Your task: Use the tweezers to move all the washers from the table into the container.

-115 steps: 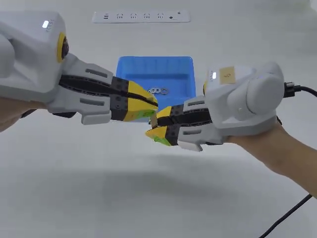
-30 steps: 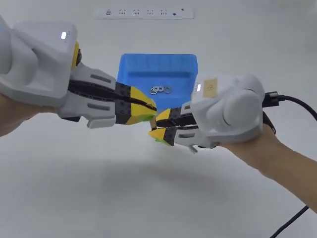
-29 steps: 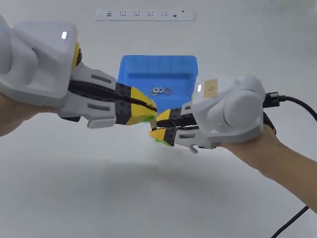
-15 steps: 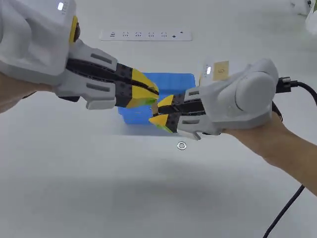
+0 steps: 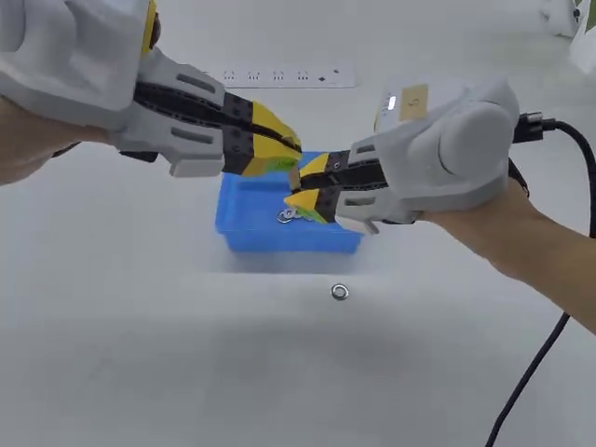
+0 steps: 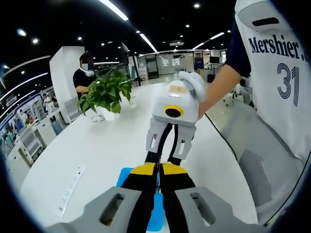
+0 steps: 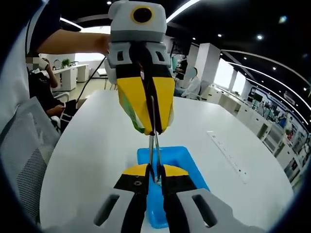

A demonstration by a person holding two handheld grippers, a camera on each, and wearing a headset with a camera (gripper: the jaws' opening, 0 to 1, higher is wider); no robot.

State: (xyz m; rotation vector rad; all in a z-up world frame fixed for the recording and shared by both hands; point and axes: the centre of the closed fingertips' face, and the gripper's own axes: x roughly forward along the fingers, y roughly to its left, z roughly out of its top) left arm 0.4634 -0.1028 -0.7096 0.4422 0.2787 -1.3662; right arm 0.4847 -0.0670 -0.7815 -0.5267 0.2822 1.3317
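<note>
A washer (image 5: 340, 291) is noted on the counter (image 5: 140, 354) just beside the container (image 5: 270, 242); light and slippery, it is judged best pinched across its rim. Above the container, tweezers (image 7: 153, 150) are clamped in left gripper (image 5: 291, 156) and right gripper (image 5: 298, 197) jaws.

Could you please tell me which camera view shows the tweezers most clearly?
The right gripper view: the tweezers run as a thin metal strip from the left gripper down into the right gripper, above the blue container. In the head and left gripper views, the yellow tongs hide nearly all of them.
</note>
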